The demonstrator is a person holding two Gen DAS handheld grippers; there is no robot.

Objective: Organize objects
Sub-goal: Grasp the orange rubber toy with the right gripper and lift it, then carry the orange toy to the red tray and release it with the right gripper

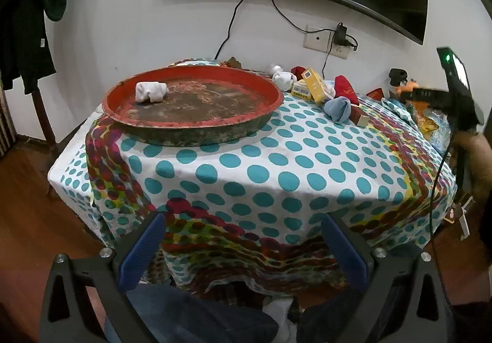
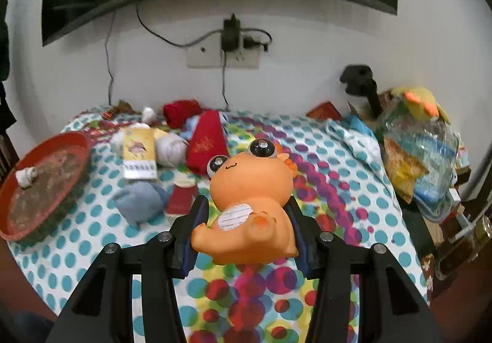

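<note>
1. The right hand-held gripper (image 2: pixel 246 229) was clamped on the orange toy (image 2: pixel 250 204), both pads pressed to its flanks, the toy apparently lifted clear of the counter (image 2: pixel 338 177).
2. The tray (image 2: pixel 12 229), likely the collecting place, lay far to its left, holding one white sock (image 2: pixel 26 176).
3. Unsorted socks and boxes lay ahead-left of the toy.
4. The left hand-held gripper (image 1: pixel 243 246) stood wide open and empty, short of the counter edge, presumably idle.

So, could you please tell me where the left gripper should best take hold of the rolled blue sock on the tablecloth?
Probably across the rounded, bunched body of the blue sock, coming down from above with one finger on each side. It lies low and soft on the tablecloth, with the red box close on one side, so a steep approach looks safest. The left gripper is open and empty.
</note>
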